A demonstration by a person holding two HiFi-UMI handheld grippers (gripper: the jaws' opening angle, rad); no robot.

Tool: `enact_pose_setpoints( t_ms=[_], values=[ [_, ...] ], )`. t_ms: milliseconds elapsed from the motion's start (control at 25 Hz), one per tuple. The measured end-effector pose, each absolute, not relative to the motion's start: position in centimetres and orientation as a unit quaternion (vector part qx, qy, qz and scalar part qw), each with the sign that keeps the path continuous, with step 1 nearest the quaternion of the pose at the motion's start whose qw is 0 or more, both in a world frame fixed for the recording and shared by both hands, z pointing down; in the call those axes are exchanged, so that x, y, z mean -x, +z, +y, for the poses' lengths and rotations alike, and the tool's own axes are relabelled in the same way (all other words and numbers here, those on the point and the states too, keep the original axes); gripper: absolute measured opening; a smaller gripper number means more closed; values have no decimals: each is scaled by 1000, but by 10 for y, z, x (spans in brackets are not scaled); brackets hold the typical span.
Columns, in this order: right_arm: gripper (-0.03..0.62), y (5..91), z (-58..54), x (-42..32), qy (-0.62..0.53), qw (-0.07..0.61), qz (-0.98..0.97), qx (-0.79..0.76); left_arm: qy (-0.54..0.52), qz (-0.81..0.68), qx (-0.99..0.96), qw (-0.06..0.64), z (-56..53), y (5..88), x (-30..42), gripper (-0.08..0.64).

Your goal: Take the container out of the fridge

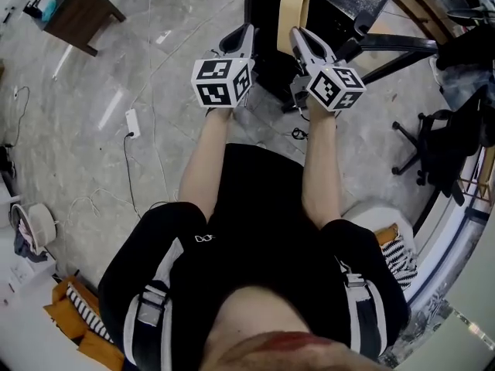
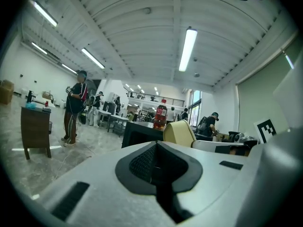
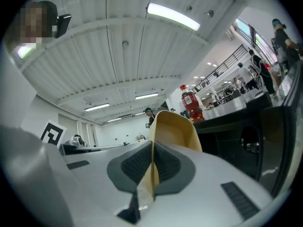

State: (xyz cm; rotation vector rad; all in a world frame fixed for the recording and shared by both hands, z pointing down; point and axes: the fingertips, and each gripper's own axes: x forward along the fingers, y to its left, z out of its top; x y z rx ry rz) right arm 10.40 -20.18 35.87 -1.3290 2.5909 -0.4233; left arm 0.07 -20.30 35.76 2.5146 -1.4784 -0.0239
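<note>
My head camera looks steeply down at the floor. Cameras on my left claw and right claw sit close behind the jaws, tilted upward; all views share the tan container.

Open lab hall: strip lights, work tables, office chair, floor power strip.

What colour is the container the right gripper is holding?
Pale beige. The container shows best in the right gripper view, pinched in the right gripper.
</note>
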Motion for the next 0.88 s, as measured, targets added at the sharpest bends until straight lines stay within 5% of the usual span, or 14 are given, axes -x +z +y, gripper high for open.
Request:
enact_pose_setpoints(
  t_ms=[880],
  values=[
    [18,348,-203,-120,-152,140,883,422,0,-488,-867,101,-210,355,-25,9]
  ],
)
